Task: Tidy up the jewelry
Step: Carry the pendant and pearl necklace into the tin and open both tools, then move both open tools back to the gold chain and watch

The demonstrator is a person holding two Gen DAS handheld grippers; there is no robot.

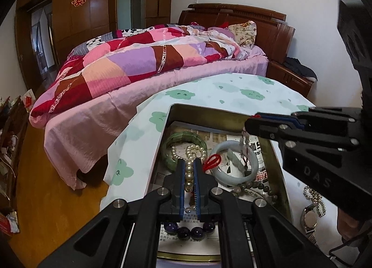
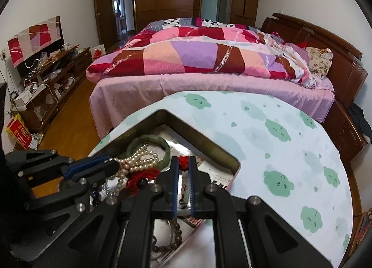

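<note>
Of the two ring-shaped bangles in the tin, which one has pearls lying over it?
The dark green bangle at the far corner; the pale bangle has none.

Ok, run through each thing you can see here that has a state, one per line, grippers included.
Left gripper: shut on the pearl strand, over the tin.
Pearl strand: pinched, hanging into the tin.
Right gripper: shut on a pale beaded strand.
Pale beaded strand: dangling above the white bangle.
Tin: open, no lid on it.
White bangle: lying in the tin.
Green bracelet: lying in the tin.
Watch: outside the tin, on the cloth.
</note>
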